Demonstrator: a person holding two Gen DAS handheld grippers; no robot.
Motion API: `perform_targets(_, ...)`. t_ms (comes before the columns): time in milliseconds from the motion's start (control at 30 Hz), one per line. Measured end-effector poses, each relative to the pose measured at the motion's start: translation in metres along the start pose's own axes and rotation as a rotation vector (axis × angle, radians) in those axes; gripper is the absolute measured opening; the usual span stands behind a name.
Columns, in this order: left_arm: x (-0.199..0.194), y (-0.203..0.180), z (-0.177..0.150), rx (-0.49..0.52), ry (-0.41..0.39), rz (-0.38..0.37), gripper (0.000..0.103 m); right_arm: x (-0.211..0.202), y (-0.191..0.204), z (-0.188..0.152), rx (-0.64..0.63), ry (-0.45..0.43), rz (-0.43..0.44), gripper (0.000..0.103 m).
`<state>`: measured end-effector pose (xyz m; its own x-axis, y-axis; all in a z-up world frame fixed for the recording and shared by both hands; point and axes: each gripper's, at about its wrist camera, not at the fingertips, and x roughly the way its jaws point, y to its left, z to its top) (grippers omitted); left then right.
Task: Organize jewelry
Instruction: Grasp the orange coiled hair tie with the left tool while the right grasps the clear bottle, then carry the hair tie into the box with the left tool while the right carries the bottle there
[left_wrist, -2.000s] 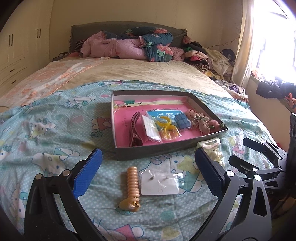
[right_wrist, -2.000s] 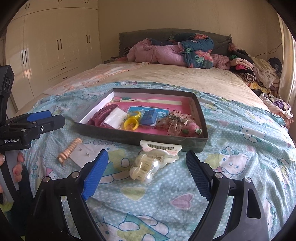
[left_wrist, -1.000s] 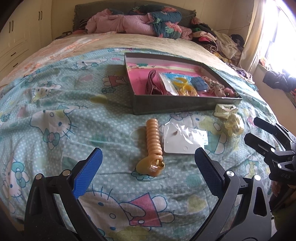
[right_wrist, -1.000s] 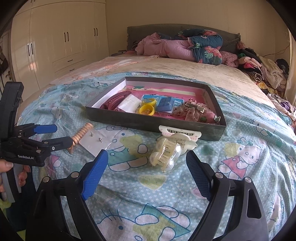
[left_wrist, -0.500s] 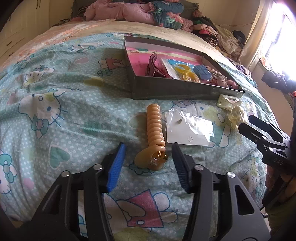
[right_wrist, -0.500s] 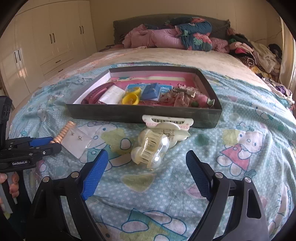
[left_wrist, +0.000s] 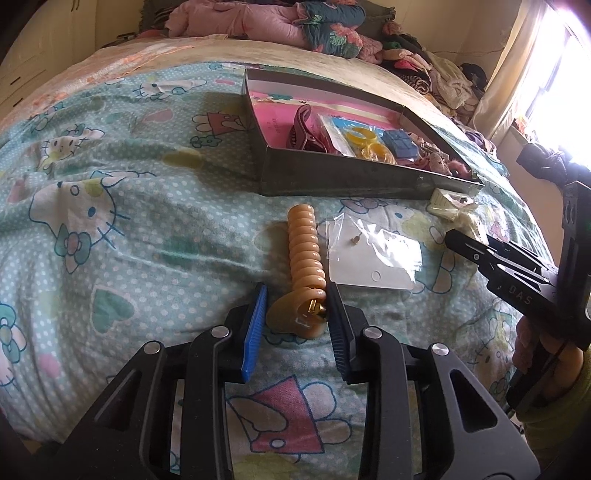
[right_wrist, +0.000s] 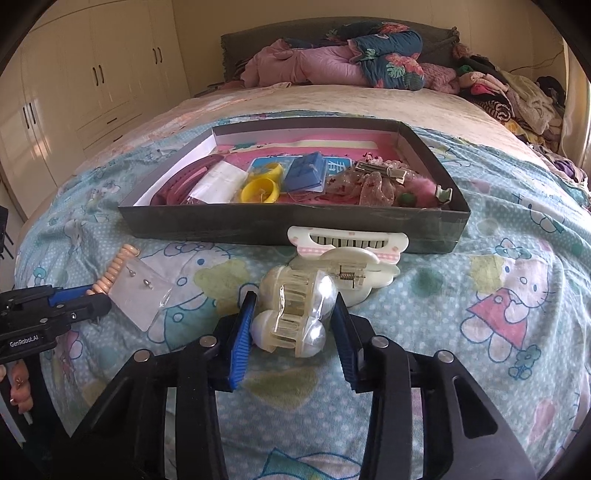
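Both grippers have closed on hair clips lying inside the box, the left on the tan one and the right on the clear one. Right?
Not quite: the tan clip and clear clip lie on the bedspread before the box, as both wrist views show.

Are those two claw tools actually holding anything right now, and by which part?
Both have just closed. The left gripper clamps the tan hair clip at its near, gold-hinged end. The right gripper squeezes the clear claw clip across its sides. Both clips still lie on the bedspread.

"GenRobot.AI" marks the left hand-held gripper (right_wrist: 92, 301).
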<state>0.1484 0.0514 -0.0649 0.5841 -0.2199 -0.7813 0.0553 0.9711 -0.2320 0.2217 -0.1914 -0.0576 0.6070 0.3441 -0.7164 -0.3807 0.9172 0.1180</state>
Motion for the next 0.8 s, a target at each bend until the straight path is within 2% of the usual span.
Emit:
perform_targets(567,-0.034,-0.002,0.006,-0.004,-0.115,-0.006,0.024,-0.026,0.021,-0.013,-0.058,-0.011,0.079,0.035)
perform_targets(800,-0.047,-0.011,0.009,0.024,-0.153,-0.003,0.024,-0.036,0.025,-0.013,-0.064,-0.027,0.084,0.034)
